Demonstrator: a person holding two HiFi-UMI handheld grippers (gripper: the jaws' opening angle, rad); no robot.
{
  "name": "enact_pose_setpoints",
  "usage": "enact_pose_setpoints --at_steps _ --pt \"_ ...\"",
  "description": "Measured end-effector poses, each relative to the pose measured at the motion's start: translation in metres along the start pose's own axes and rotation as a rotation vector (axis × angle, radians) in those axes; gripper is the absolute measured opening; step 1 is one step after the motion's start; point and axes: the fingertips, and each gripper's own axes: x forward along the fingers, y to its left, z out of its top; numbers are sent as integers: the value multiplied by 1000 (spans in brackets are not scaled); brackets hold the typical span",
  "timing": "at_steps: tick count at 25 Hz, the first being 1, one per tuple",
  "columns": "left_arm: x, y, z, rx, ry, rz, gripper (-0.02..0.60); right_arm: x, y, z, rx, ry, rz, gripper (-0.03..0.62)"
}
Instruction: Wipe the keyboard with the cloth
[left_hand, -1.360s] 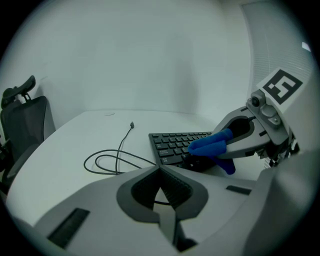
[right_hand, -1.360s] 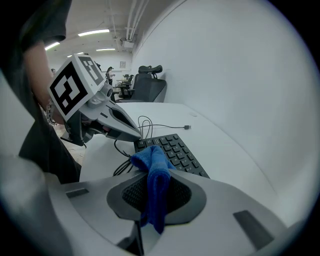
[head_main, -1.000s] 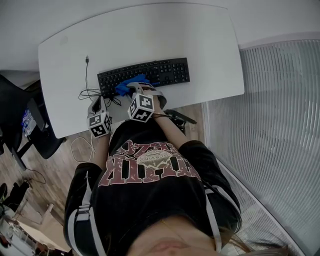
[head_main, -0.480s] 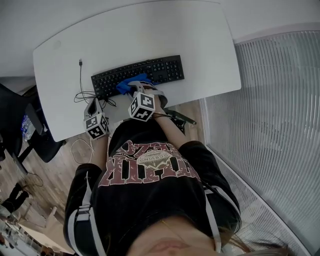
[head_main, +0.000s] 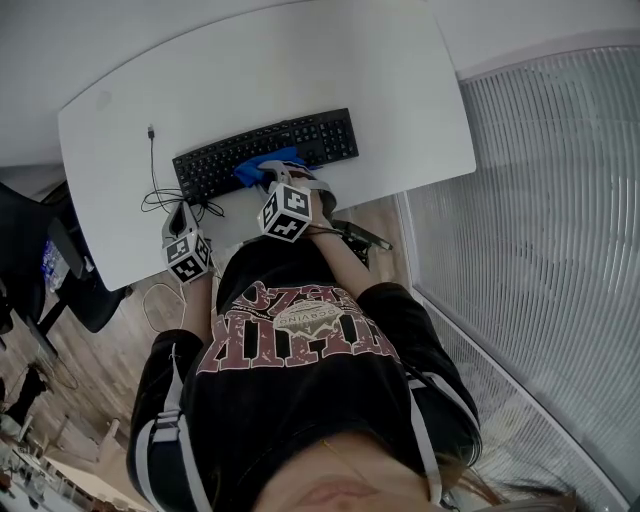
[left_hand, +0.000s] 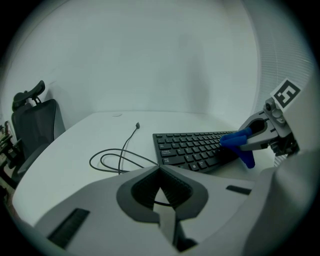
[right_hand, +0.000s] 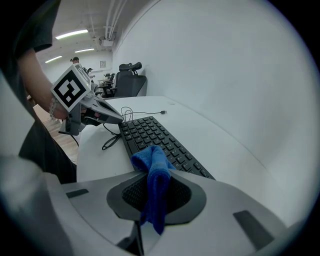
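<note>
My right gripper (right_hand: 153, 197) has its jaws clamped on the blue cloth (right_hand: 154, 167), whose bunched end sits on the middle keys of the black keyboard (right_hand: 150, 134). My left gripper (left_hand: 161, 194) hangs at the table's near edge, jaws pressed together on nothing. Just beyond it lies the looped cable (left_hand: 114, 161), then the white table (head_main: 300, 60).

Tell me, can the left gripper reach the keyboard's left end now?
Probably yes: the left gripper sits near the left end of the keyboard, with only the loose cable lying flat between them.
</note>
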Motion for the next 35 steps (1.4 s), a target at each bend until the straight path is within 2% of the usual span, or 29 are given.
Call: enact_pose_setpoints --at_steps 20,35 --pt "3 -2 0 12 12 50 29 -18 -37 -38 101 24 -61 64" --pt "7 -3 -2 18 14 92 29 -37 -73 -88 236 52 -143 64"
